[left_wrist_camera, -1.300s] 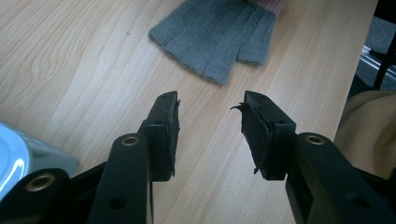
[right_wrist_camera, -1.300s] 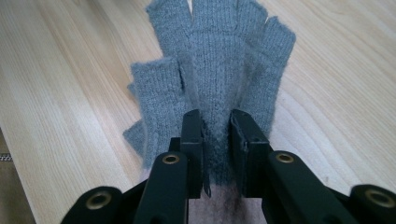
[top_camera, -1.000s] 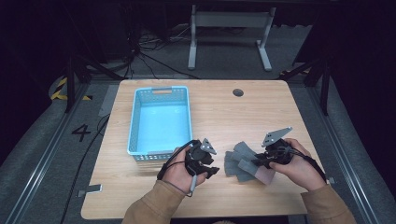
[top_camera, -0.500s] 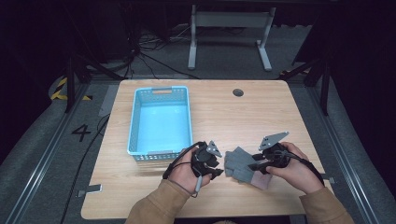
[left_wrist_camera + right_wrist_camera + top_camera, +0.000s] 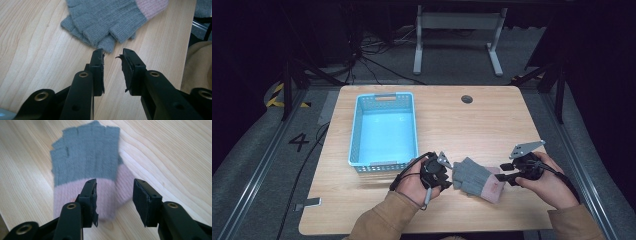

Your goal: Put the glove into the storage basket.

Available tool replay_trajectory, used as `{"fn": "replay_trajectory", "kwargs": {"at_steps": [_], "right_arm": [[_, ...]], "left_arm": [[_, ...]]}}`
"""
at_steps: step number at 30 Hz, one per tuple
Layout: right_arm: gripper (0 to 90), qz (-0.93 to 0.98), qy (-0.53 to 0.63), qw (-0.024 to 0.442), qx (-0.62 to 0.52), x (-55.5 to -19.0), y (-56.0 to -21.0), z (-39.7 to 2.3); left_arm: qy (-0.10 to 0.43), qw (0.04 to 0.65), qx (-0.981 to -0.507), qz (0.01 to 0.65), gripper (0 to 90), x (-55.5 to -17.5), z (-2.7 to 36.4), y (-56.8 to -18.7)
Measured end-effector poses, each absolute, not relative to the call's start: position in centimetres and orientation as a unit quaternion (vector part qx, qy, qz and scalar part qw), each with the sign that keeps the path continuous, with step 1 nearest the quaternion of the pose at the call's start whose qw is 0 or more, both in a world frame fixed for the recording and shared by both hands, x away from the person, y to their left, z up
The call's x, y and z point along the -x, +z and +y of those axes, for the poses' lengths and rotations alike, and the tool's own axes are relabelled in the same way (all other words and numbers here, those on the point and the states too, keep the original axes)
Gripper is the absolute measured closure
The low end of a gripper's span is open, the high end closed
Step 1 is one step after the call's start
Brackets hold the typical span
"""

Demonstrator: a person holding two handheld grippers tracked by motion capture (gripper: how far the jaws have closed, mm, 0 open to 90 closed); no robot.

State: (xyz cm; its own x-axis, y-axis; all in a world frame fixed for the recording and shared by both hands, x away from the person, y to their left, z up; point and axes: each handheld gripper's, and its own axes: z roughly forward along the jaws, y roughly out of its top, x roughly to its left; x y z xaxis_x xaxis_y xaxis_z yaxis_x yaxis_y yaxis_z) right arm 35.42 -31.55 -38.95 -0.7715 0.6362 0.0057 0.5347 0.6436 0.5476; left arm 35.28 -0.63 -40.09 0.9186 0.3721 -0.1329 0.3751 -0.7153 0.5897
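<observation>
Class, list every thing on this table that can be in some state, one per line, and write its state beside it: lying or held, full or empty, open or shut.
Grey knitted fingerless gloves with pink cuffs: stacked flat on the table, unheld.
Light blue plastic basket: upright, empty.
Left gripper: jaws apart and just been closing, nothing between them, tips at the glove fingers.
Right gripper: jaws open over the pink cuff, not gripping.
Wooden table: bears the basket and gloves.
</observation>
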Motion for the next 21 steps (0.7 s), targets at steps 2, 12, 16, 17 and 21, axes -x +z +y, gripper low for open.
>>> {"fn": "replay_trajectory", "kwargs": {"at_steps": [2,12,16,17,21], "right_arm": [[54.8,0.900,0.268,0.096,-0.330,-35.3,-38.9,-32.2],[50.6,0.900,0.241,0.092,-0.352,-34.8,-40.2,-35.1],[52.3,0.903,0.231,0.086,-0.351,-34.7,-40.4,-35.5],[52.6,0.906,0.227,0.081,-0.346,-34.6,-40.6,-35.5],[56.6,0.916,0.215,0.077,-0.330,-34.5,-41.1,-35.0]], "left_arm": [[-0.005,0.318,-0.926,0.202,72.1,-35.3,-0.7,-40.2],[-0.006,0.315,-0.928,0.198,71.7,-35.8,-1.4,-40.7],[-0.006,0.313,-0.929,0.197,71.4,-36.0,-1.7,-41.0],[-0.006,0.311,-0.929,0.198,71.1,-36.0,-1.7,-41.1],[-0.003,0.317,-0.931,0.181,71.2,-36.3,-1.9,-41.7]]}}
